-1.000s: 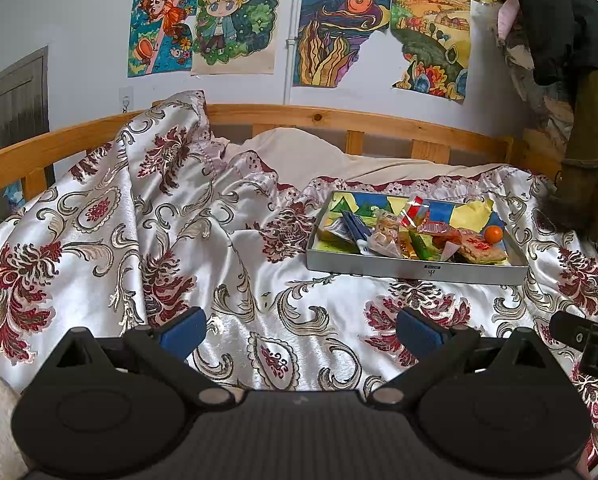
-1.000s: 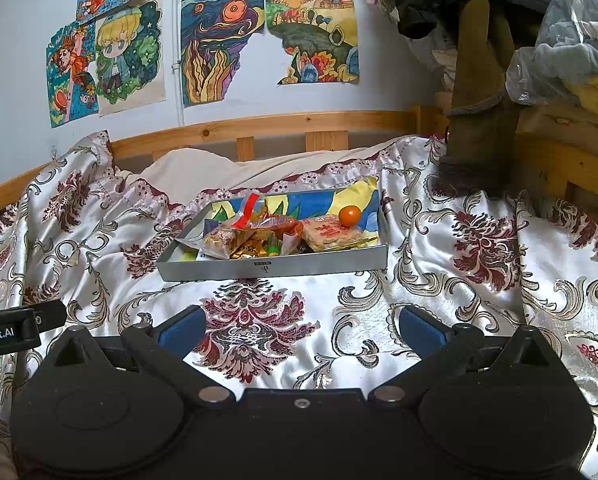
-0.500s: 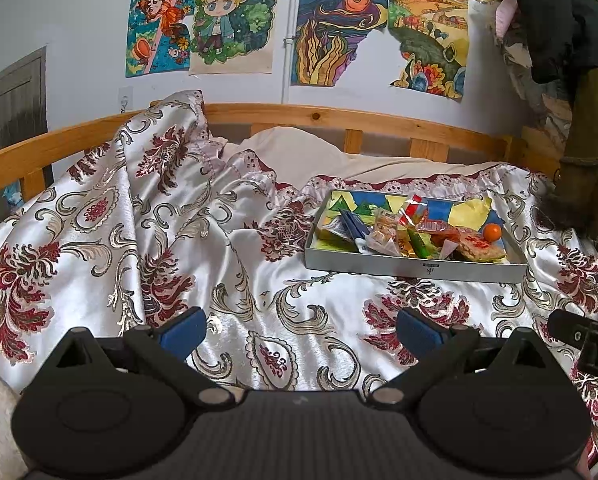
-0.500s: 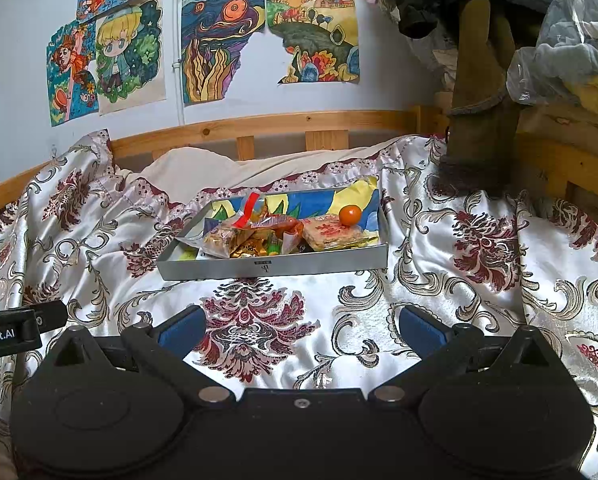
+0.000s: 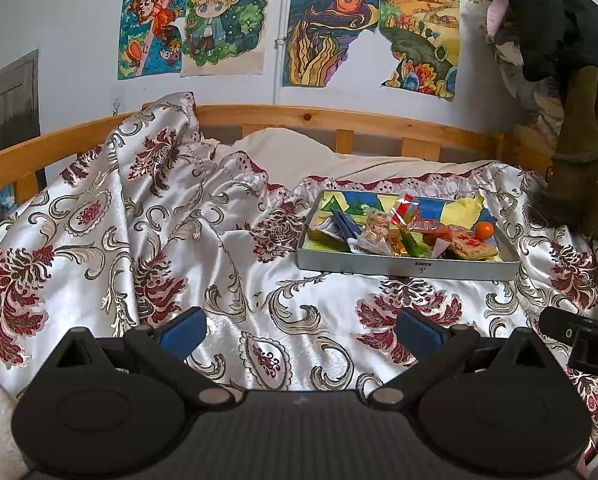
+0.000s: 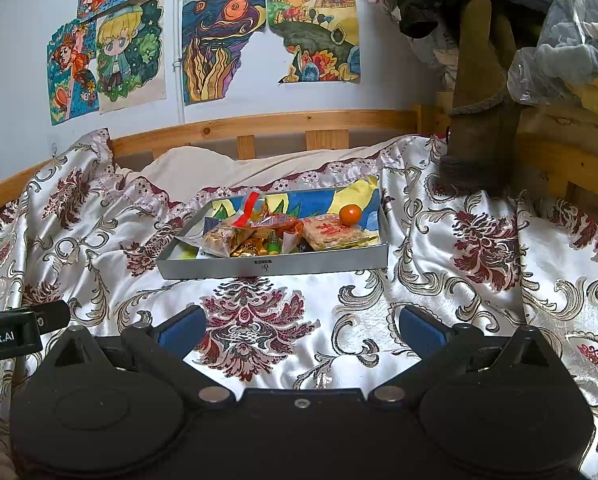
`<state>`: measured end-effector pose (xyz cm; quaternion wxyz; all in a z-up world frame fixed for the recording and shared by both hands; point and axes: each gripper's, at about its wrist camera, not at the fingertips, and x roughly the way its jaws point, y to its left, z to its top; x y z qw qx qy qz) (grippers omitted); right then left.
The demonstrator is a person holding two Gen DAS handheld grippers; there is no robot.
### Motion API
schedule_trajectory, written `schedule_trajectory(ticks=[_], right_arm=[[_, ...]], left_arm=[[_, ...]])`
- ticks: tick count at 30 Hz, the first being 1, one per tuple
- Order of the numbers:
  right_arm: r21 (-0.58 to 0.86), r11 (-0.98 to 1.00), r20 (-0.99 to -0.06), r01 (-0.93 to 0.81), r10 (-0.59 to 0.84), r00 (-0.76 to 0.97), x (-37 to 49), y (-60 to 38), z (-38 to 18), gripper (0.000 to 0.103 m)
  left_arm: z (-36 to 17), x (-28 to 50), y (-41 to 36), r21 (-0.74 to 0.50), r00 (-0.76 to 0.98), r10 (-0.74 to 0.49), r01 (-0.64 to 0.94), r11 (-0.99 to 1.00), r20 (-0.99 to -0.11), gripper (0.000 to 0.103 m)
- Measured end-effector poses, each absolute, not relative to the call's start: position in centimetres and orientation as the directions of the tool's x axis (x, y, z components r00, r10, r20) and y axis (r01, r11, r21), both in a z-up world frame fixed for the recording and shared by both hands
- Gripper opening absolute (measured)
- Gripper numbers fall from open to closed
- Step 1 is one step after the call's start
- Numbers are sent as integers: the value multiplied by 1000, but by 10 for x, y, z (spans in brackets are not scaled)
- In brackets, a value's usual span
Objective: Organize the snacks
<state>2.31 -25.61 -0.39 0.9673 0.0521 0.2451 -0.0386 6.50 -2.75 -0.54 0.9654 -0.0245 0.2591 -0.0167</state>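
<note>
Left gripper (image 5: 299,330) gapes wide, holding nothing, above patterned bedspread (image 5: 99,240). Right gripper (image 6: 301,328) likewise spread wide, empty-jawed. Grey tray (image 6: 271,267) of snacks sits well ahead at 12 o'clock of right gripper, 1 o'clock of left; small orange (image 6: 350,215) rests in tray's far right corner beside rice cracker pack (image 6: 329,232).

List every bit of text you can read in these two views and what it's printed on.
"Robot.AI": on the left gripper, seen in the right wrist view.
"D": partial letter on the right gripper, cut off by the frame edge.
Small mark on the grey tray front wall: too small to read.
Red print on the snack packet: blurred, unreadable.
</note>
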Motion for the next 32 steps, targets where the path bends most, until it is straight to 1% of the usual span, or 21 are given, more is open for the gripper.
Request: schedule_trajectory(ticks=[5, 13, 32], right_arm=[[81, 992, -479, 100, -49, 877, 23, -256, -4, 102], [81, 992, -479, 100, -49, 876, 23, -255, -4, 102], [79, 992, -480, 101, -50, 876, 23, -255, -3, 102]], left_arm=[[-5, 66, -28, -50, 861, -40, 18, 999, -507, 103], [-6, 69, -27, -20, 848, 13, -28, 999, -531, 103], [-6, 69, -28, -24, 843, 0, -15, 1000, -538, 103]])
